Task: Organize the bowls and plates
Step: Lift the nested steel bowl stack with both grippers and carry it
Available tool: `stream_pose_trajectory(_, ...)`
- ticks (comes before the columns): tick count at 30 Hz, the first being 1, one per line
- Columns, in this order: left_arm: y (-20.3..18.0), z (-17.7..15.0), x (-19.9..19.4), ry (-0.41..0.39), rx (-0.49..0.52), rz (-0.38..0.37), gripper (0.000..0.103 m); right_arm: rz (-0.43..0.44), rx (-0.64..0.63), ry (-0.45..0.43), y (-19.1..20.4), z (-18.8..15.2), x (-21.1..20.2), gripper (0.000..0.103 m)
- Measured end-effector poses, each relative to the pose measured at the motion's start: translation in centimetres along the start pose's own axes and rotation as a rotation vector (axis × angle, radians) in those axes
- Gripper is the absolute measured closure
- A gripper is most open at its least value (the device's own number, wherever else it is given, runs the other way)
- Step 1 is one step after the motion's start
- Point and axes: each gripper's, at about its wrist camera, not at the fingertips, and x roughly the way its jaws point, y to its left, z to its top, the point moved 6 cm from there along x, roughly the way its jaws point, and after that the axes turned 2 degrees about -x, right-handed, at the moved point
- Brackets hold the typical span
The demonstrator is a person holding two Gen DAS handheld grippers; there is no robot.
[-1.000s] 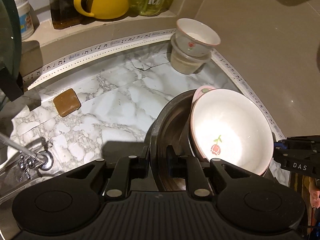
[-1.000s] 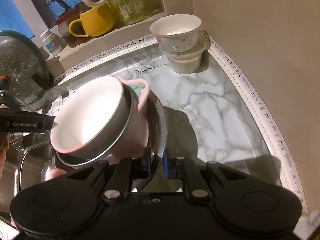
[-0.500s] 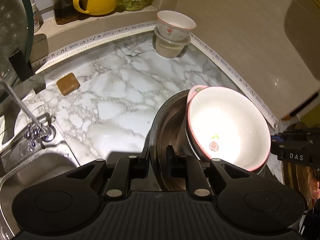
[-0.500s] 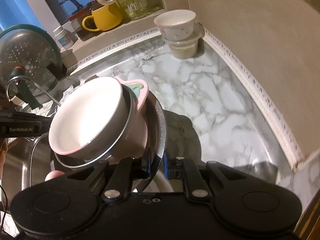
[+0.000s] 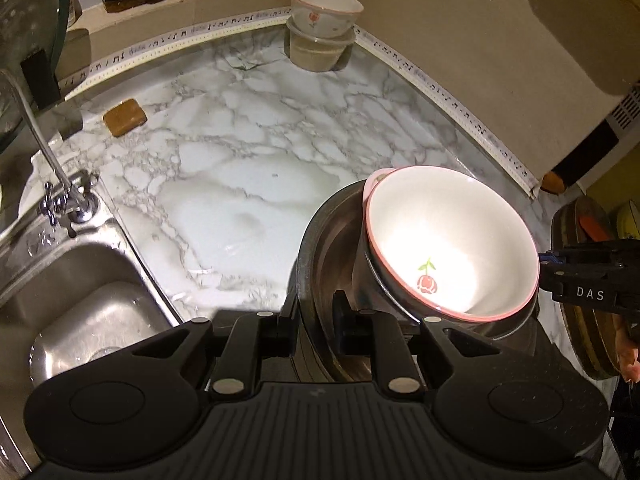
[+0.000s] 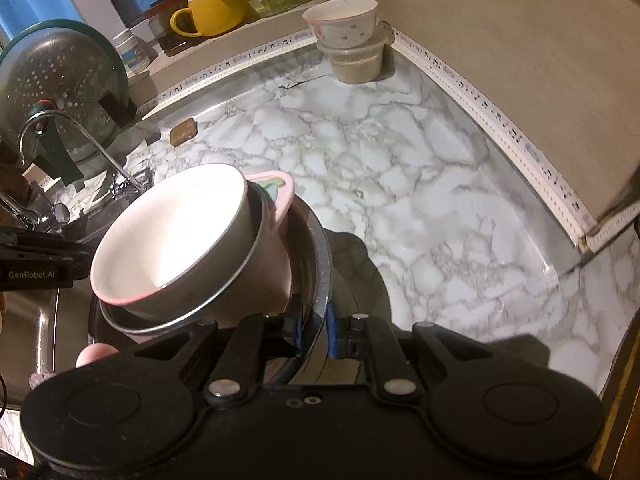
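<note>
Bowls (image 5: 452, 240) nested in a steel basin (image 5: 320, 264) are hanging over the worktop (image 5: 240, 168), both grippers' jaws clamping its rim; setting down remains.

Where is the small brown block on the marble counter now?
In the left wrist view, the brown block lies at the counter's far left, alone, between the faucet and the music-note trim strip.

Warm light is falling on a marble counter (image 5: 240, 184) meeting beige walls (image 6: 520, 20), a steel sink (image 5: 80, 312) sitting beside it under a window ledge (image 6: 240, 36).
</note>
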Motion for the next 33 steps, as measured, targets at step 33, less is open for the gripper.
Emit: stream_pose_trajectory(33,-0.6,-3.0,1.7,-0.056,0.059,0.021,0.087,-0.018,-0.013,-0.002,-0.2,-3.9,1.4,0.090)
